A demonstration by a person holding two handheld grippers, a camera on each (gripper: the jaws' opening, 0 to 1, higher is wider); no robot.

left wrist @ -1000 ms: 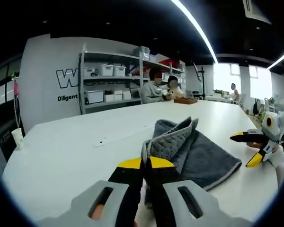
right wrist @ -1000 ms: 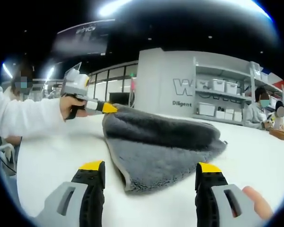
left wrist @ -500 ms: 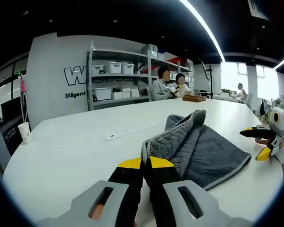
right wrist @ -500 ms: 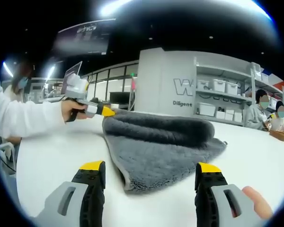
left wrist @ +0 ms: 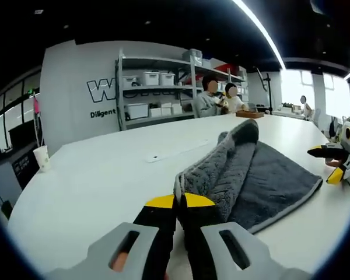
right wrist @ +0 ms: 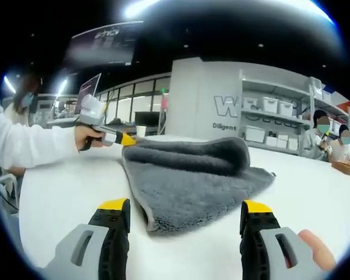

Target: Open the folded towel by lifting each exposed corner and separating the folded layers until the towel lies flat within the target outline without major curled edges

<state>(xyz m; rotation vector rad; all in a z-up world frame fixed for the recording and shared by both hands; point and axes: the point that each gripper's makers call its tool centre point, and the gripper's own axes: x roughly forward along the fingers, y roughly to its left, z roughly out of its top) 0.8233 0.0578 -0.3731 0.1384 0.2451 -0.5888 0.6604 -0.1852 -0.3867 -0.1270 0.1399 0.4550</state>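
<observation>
A grey towel point(left wrist: 262, 181) lies on the white table point(left wrist: 99, 181), its upper layer raised in a thick roll point(left wrist: 221, 160). My left gripper point(left wrist: 180, 201) is shut on the towel's near corner, holding it above the table. In the right gripper view the same towel point(right wrist: 192, 181) spreads ahead of me, its rolled layer point(right wrist: 189, 154) running across the far side. There the left gripper point(right wrist: 127, 139), held by a hand in a white sleeve, pinches the far left corner. My right gripper point(right wrist: 186, 210) stands open just short of the towel's near edge, nothing between its jaws. It appears too as the right gripper point(left wrist: 332, 163).
A paper cup point(left wrist: 42, 157) stands near the table's far left edge. A thin white strip point(left wrist: 175, 151) lies on the table beyond the towel. Shelves with white bins point(left wrist: 157, 93) line the back wall, and seated people point(left wrist: 213, 99) occupy the table's far end.
The left gripper has drawn the held corner leftward and back, peeling the upper layer so more flat towel lies exposed. The right gripper has stayed open in place.
</observation>
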